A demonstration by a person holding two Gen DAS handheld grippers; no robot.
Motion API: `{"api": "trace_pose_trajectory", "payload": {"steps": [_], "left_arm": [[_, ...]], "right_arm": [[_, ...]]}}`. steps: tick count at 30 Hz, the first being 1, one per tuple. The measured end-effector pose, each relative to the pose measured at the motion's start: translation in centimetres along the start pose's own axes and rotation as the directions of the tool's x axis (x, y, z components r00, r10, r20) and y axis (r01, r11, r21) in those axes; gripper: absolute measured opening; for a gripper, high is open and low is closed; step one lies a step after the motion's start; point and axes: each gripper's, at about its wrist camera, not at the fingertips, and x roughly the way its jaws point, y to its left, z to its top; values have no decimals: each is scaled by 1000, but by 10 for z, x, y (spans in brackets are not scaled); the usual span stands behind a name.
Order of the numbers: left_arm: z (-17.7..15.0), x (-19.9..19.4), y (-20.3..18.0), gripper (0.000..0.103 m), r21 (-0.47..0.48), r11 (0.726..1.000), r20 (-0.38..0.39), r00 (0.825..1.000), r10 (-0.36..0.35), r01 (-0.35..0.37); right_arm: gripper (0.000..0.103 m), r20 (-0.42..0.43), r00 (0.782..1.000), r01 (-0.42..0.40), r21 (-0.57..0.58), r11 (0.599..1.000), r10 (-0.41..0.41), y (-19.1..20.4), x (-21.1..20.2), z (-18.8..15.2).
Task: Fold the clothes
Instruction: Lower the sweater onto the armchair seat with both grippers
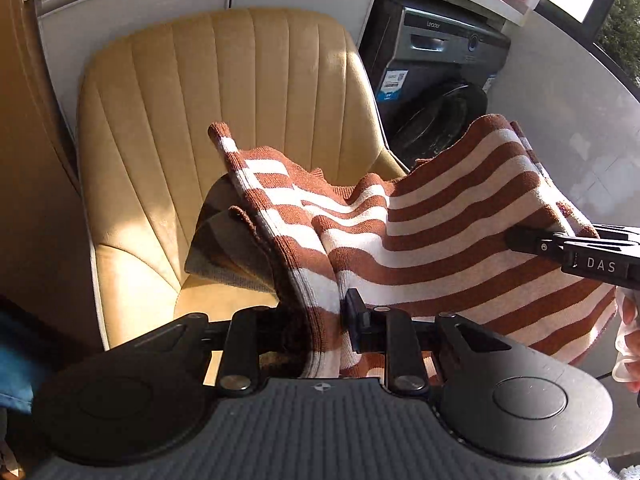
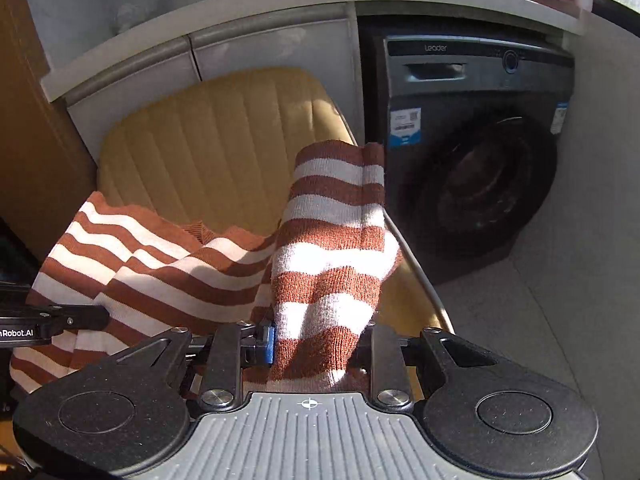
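both grippers nipped on striped sweater [image 1: 460, 232], held over tan chair [image 1: 224, 92]. l gripper [image 1: 320, 320] clamps one bunched end, r gripper [image 2: 316, 344] the other; cloth sags between, long axis running gripper to gripper.

Each black hand-held gripper [image 1: 324, 320] has round pivot discs, silver screws and a ribbed grey base.

My left gripper [image 1: 320, 320] and my right gripper [image 2: 316, 344] each pinch a part of the sweater [image 1: 440, 232], which hangs between them above the chair [image 1: 224, 92] seat. More folded cloth [image 1: 224, 248] lies on the seat beneath it. Behind the chair stand cabinets [image 2: 248, 52]; the washing machine [image 2: 472, 148] sits to their right.
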Motion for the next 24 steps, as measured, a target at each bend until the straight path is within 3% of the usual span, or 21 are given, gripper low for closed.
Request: {"api": "trace_pose_trajectory", "payload": {"steps": [12, 24], "left_arm": [[-27, 42, 13, 26, -97, 994, -79, 996, 51, -58], [-47, 64, 29, 26, -156, 984, -95, 993, 74, -89]], "right_arm": [[23, -106, 993, -51, -74, 996, 43, 7, 54, -19], [23, -144, 987, -88, -128, 988, 69, 14, 86, -18]]}}
